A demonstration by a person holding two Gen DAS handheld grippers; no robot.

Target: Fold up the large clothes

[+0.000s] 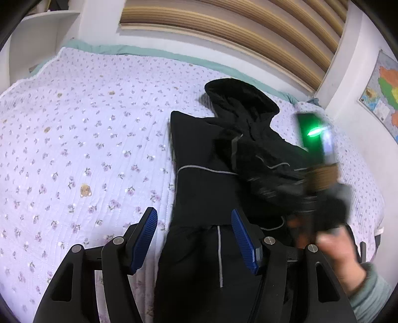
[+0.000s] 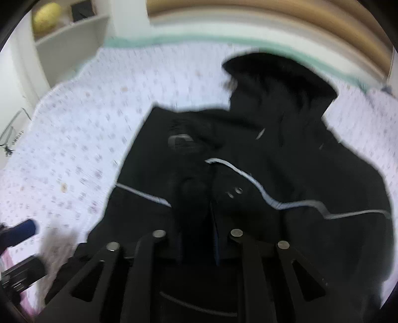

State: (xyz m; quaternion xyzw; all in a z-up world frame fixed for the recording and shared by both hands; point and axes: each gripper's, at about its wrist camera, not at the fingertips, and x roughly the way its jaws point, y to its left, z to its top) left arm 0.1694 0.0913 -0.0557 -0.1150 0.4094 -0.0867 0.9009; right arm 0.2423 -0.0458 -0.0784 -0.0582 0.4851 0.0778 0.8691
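Left gripper [image 1: 194, 242], at 6 o'clock in its own view, jaws spread and empty above the near edge of the black hooded jacket [image 1: 223, 159]. Right gripper [image 2: 197, 244], blurred, jaws narrow over a dark jacket fold; grasp cannot be told. The jacket lies on the floral quilt [image 1: 87, 139], hood toward 1 o'clock. Slatted headboard [image 1: 223, 22] at 12 o'clock.

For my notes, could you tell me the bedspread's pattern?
Pale lilac bedspread with small purple flowers; left wrist view.
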